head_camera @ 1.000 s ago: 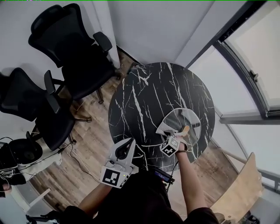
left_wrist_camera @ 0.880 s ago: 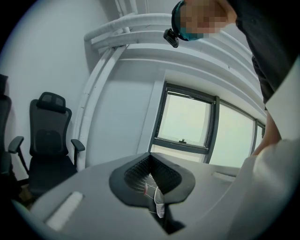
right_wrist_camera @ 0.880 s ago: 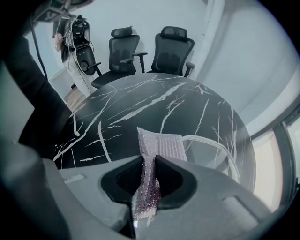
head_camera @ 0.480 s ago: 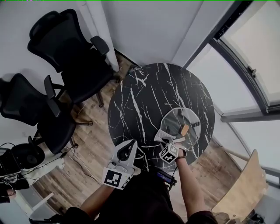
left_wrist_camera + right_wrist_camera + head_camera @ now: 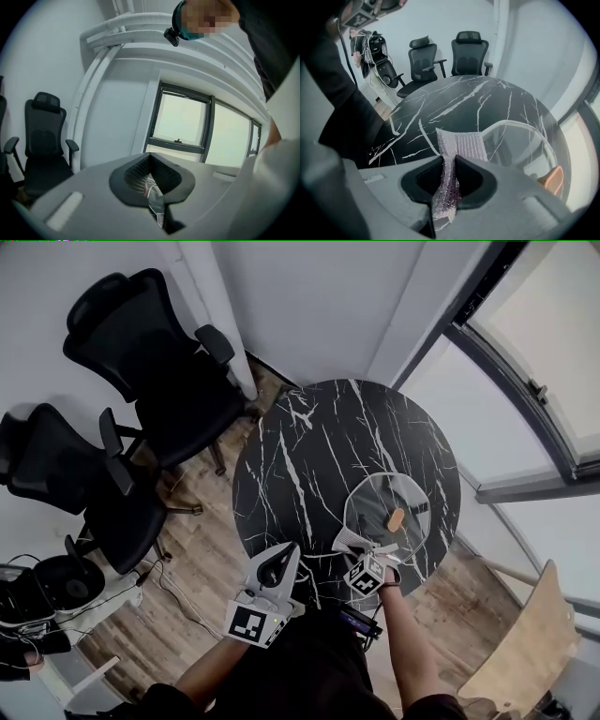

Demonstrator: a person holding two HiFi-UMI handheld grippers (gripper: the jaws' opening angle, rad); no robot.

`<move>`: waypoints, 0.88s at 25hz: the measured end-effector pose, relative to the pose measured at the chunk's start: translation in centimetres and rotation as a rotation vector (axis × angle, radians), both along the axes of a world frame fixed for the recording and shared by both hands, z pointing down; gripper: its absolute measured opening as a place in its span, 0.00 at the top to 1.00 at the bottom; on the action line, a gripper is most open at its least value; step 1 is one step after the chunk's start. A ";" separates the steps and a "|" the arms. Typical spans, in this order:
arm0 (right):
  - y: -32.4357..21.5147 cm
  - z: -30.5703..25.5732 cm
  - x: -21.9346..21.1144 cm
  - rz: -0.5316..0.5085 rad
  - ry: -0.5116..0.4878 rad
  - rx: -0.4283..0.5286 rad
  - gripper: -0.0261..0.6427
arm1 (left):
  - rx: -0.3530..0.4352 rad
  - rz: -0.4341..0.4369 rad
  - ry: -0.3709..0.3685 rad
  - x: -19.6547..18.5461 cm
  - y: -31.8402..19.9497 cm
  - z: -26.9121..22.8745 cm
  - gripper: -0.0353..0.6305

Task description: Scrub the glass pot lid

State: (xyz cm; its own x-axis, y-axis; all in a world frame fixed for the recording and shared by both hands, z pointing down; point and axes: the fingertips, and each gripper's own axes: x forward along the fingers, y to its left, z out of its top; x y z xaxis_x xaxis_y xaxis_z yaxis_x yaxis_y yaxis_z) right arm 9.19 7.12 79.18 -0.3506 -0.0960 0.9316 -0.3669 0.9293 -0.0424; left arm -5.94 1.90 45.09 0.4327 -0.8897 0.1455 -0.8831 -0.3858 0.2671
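Note:
The glass pot lid (image 5: 398, 507) lies flat on the right half of the round black marble table (image 5: 309, 456), its tan knob (image 5: 396, 519) in the middle. My right gripper (image 5: 360, 551) is shut on a silvery mesh scrub pad (image 5: 349, 539). The pad's free end sits at the lid's near-left rim. In the right gripper view the pad (image 5: 461, 143) sticks out of the jaws beside the lid (image 5: 520, 140) and its knob (image 5: 551, 180). My left gripper (image 5: 274, 568) hangs by the table's near edge, away from the lid. Its jaws look shut with nothing in them (image 5: 151, 176).
Two black office chairs (image 5: 150, 352) stand on the wood floor left of the table. A white wall and a window frame (image 5: 506, 352) run behind and to the right. A pale wooden chair back (image 5: 525, 643) stands at the lower right. Cables lie on the floor at left.
My right gripper has drawn the scrub pad back toward me, from over the lid's left part to its near-left rim. The left gripper has stayed put.

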 end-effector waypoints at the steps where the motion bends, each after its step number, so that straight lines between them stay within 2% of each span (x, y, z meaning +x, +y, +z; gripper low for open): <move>1: 0.1 0.0 0.0 0.013 -0.009 -0.006 0.86 | -0.003 0.004 -0.002 0.1 0.2 0.1 0.94; 10: 0.6 0.0 0.1 0.096 -0.072 -0.032 0.86 | -0.011 0.005 0.005 0.5 0.2 0.4 0.94; 14: 1.2 -0.1 -0.1 0.157 -0.113 -0.096 0.86 | -0.001 0.017 0.016 0.9 0.0 -0.1 0.94; 19: 1.9 -1.3 -0.4 0.315 -0.251 -0.241 0.87 | -0.015 0.052 0.023 1.4 -0.1 0.2 0.94; 22: 1.0 -3.3 0.0 0.409 -0.340 -0.257 0.87 | -0.013 0.067 0.027 1.7 -0.4 0.1 0.94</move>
